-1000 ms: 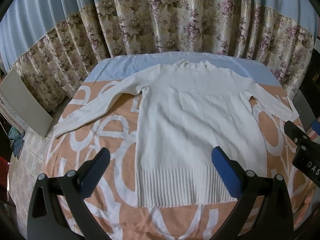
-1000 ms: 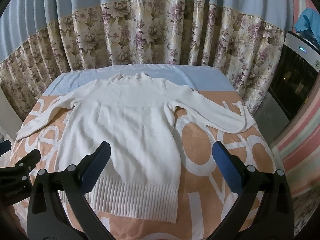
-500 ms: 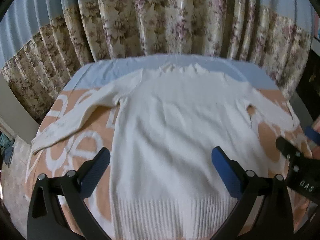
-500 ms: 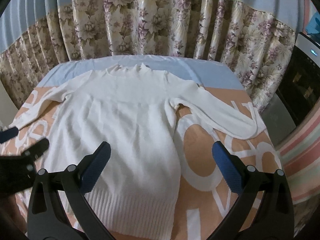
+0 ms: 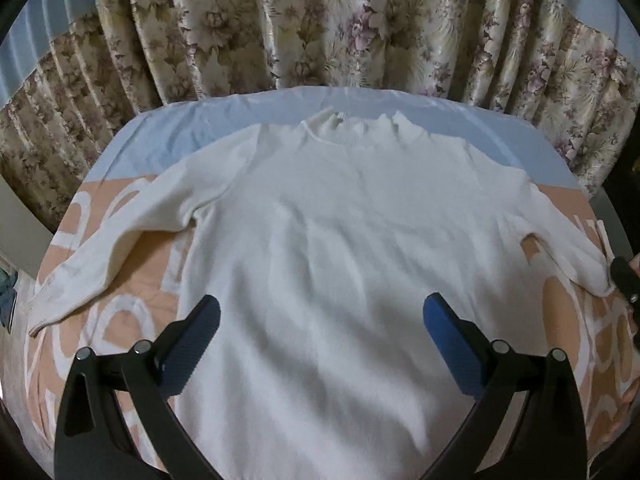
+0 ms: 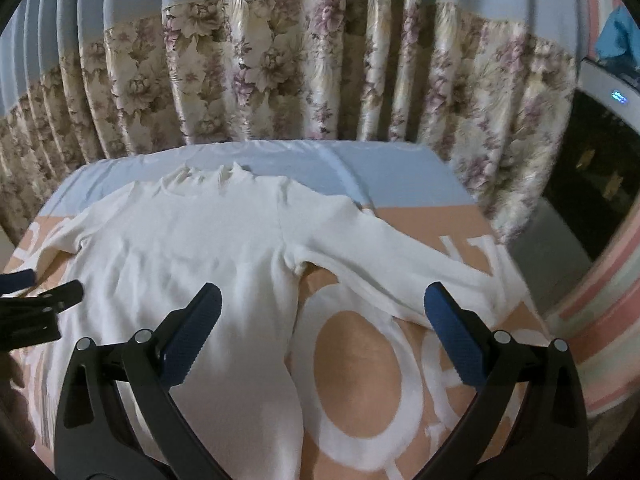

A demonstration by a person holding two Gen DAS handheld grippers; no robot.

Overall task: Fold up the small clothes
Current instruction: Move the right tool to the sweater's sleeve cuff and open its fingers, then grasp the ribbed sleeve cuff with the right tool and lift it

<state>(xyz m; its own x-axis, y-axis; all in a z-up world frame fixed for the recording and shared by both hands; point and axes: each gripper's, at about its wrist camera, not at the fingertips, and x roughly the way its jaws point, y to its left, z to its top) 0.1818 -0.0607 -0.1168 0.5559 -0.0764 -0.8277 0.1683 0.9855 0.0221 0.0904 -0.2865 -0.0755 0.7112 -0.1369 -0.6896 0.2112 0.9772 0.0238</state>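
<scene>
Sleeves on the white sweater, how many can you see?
2. One sleeve stretches out toward the left of the sweater; the other sleeve stretches out right.

Curtain (image 5: 340, 32) close behind table (image 6: 432, 232); appliance (image 6: 592, 168) right.

Floral curtains (image 6: 280, 72) in beige and mauve, topped by a plain blue band, hang across the far side from 10 to 2 o'clock. The bed (image 6: 400, 168) wears a blue and peach cover with large white letters. At 3 o'clock stands a dark appliance (image 6: 592, 168) beside a pink-striped wall (image 6: 600, 304).
</scene>
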